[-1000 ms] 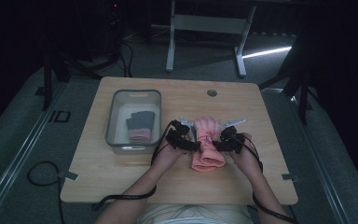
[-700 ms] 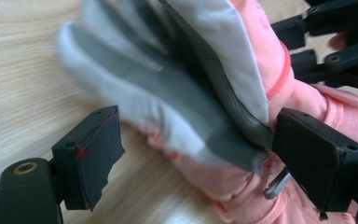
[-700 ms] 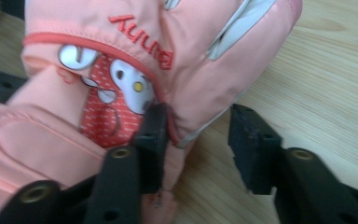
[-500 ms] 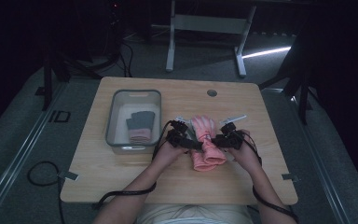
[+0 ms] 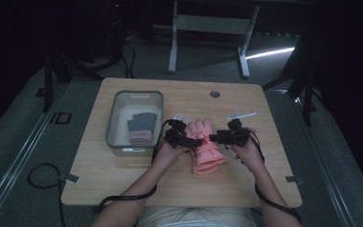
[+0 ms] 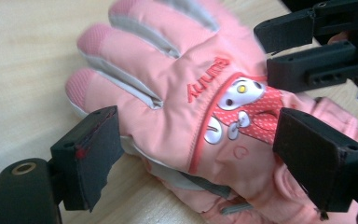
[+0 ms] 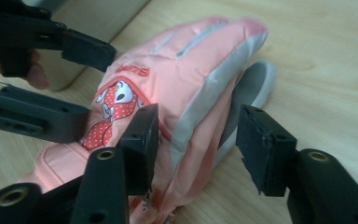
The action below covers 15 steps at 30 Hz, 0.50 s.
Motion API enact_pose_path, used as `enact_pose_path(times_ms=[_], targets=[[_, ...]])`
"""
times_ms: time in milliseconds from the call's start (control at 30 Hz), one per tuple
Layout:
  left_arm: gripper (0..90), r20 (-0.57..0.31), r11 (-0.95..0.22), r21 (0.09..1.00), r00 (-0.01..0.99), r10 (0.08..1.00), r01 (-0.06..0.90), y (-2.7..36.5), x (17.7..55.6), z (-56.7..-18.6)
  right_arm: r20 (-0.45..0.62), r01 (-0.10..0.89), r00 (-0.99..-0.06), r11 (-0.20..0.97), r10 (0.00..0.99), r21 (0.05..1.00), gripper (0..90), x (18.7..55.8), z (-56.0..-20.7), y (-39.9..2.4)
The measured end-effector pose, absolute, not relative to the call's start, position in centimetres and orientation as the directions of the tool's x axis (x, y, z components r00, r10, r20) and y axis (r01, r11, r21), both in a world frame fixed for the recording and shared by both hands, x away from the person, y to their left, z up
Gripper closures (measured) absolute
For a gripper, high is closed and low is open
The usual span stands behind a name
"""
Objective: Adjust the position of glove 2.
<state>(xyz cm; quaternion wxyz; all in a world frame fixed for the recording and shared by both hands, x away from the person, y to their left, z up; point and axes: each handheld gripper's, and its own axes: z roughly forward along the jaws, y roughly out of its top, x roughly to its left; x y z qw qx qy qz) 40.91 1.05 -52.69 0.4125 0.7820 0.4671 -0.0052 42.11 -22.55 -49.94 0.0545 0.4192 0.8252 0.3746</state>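
Two gloves in grey bin (image 5: pixel 115 124) | both jaws spread, straddling pink gloves (image 5: pixel 207 150)

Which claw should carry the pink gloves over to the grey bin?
Probably the left claw: it sits between the pink gloves and the grey bin, its jaws astride them. The right claw is farther away.

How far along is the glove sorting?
Done: a grey glove and a pink one already lie in the bin. In hand: the pink gloves sit stacked on the table, left tool and right tool straddling them, jaws open. Left: grip them and move them to the bin.
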Motion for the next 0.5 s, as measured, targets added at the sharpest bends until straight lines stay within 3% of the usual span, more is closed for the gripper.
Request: enact_pose_path(times_ms=[167, 233, 367, 500], targets=[[27.7, -0.429, -0.235, 0.591, 0.548, 0.718, 0.772, 0.8, 41.4, -54.4, 0.256, 0.687, -0.650, 0.410, 0.716, 0.599, 47.3, 42.7, -52.1, -21.8], [33.5, -0.467, -0.234, 0.572, 0.547, 0.695, 0.786, 1.1, 41.7, -54.7, 0.298, 0.702, -0.648, 0.397, 0.701, 0.591, 53.8, 42.9, -52.6, -21.8], [55.2, -0.471, -0.259, 0.583, 0.581, 0.664, 0.770, 1.3, 41.7, -54.7, 0.277, 0.680, -0.663, 0.403, 0.696, 0.612, 65.2, 42.4, -52.6, -21.4], [71.4, -0.445, -0.270, 0.605, 0.599, 0.666, 0.749, 1.3, 41.3, -53.9, 0.275, 0.679, -0.653, 0.384, 0.706, 0.626, 68.0, 42.1, -52.4, -21.3]])
